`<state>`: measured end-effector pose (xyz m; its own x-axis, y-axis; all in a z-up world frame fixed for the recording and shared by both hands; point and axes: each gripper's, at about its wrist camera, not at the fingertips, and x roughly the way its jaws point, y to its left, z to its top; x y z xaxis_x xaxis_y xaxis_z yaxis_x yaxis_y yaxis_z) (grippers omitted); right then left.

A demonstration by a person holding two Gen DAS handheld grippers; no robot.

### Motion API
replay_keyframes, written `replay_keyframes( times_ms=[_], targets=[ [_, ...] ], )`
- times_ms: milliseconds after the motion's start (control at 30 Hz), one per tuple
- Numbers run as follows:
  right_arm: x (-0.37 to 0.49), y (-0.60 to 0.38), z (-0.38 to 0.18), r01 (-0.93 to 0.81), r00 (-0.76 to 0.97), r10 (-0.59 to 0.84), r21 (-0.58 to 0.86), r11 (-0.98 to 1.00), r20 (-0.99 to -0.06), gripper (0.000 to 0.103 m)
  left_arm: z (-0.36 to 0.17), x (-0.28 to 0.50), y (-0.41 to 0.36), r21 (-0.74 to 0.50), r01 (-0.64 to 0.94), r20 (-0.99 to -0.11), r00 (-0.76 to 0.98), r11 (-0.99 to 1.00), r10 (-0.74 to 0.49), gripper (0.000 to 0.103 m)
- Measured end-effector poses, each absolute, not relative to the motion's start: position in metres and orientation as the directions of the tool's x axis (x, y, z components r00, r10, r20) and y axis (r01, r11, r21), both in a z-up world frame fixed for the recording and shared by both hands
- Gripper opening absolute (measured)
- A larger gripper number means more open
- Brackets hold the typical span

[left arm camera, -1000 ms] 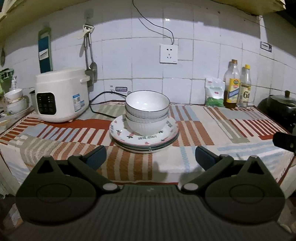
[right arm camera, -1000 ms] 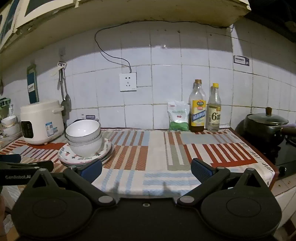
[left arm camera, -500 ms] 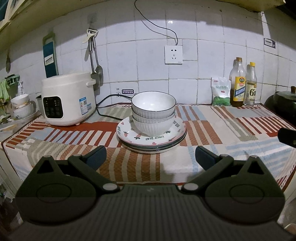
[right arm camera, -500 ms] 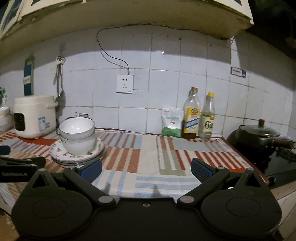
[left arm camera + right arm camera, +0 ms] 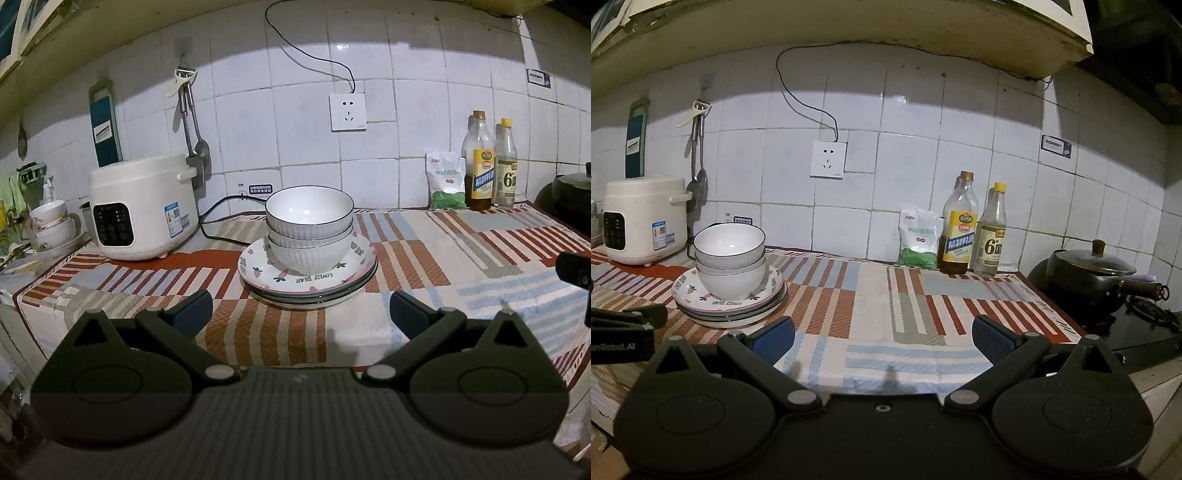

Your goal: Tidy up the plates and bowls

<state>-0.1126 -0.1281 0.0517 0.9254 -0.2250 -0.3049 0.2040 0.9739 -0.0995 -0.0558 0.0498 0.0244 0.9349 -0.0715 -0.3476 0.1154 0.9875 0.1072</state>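
Two white ribbed bowls [image 5: 309, 229] are nested on a stack of patterned plates [image 5: 325, 282] in the middle of the counter; the right wrist view shows the same bowls [image 5: 730, 258] and plates [image 5: 701, 306] at the left. My left gripper [image 5: 301, 314] is open just in front of the plates, empty and apart from them. My right gripper [image 5: 882, 336] is open and empty over the striped cloth, to the right of the stack. The right gripper's edge [image 5: 574, 273] shows at the far right of the left wrist view.
A white rice cooker [image 5: 142, 210] with a black cord stands left of the stack. More bowls [image 5: 51, 225] sit at the far left. Two bottles [image 5: 975, 229] and a bag [image 5: 919, 236] line the tiled wall. A dark pot [image 5: 1089, 277] sits on the stove, right.
Both grippers have risen and drawn back slightly, so the counter and the stack sit lower in each view. The bowls and plates have not moved. Both grippers stay open.
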Motion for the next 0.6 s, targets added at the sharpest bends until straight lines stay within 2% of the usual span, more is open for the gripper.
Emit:
replay_keyframes(
  times_ms=[600],
  targets=[
    [-0.1128,-0.1310,0.0498,0.227,0.918,-0.247,-0.101,0.969,-0.312,0.103,0.0245,-0.0546,0.0509,0.073,0.130,-0.378,0.921,0.989,-0.093,0.103]
  ],
)
